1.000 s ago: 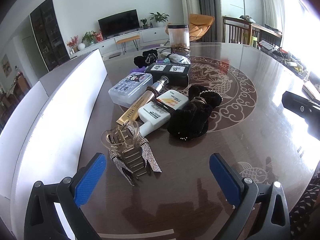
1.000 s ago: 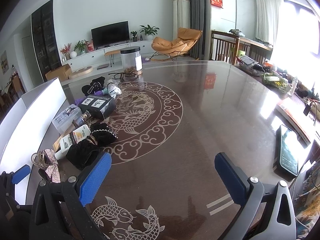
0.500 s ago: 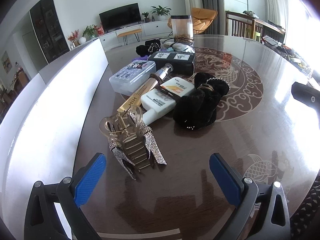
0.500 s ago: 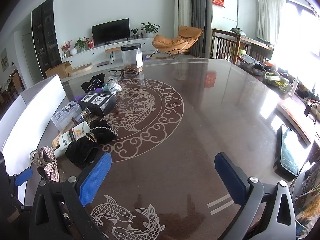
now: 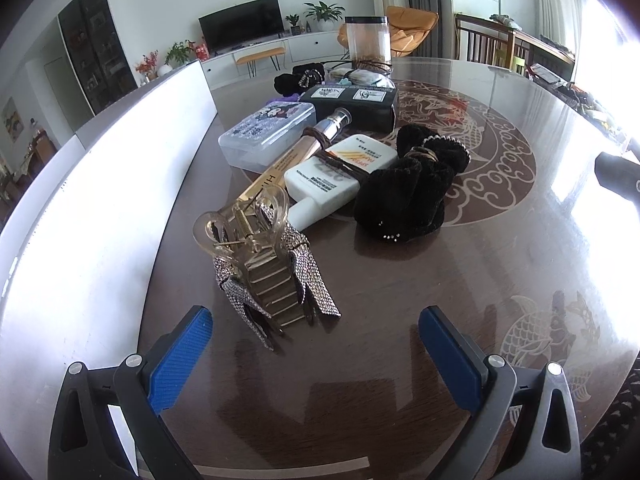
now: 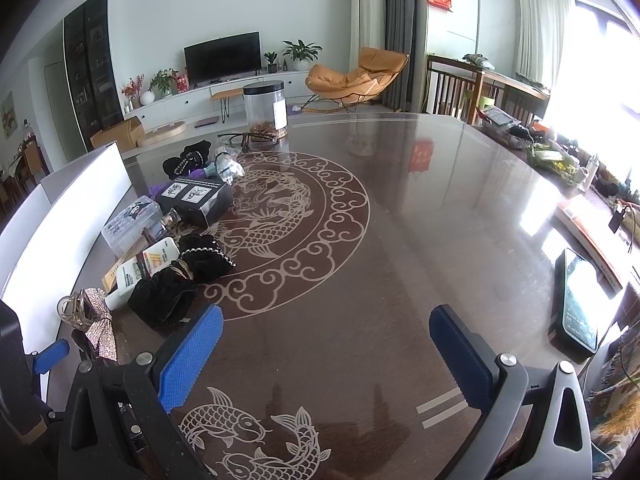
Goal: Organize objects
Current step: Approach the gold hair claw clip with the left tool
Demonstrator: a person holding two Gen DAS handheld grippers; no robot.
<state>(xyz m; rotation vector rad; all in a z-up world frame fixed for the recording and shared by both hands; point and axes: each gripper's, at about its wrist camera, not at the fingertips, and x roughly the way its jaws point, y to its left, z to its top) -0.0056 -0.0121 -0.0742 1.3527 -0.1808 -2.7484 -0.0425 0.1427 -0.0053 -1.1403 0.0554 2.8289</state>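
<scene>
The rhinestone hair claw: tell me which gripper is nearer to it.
Left. The left gripper is open right in front of the rhinestone hair claw, which sits just beyond its fingertips. The right gripper is open over bare table, with the claw well off to its left.

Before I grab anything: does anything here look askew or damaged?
Nothing looks damaged or spilled. The items are just jumbled: a brown hair tie loops the gold tube, which lies across the white bottle.

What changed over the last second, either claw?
The left claw has advanced toward the rhinestone hair claw clip, which now sits larger and closer between its open fingers; nothing gripped. The right claw stayed open over the table, barely shifting. The objects themselves haven't moved.
</scene>
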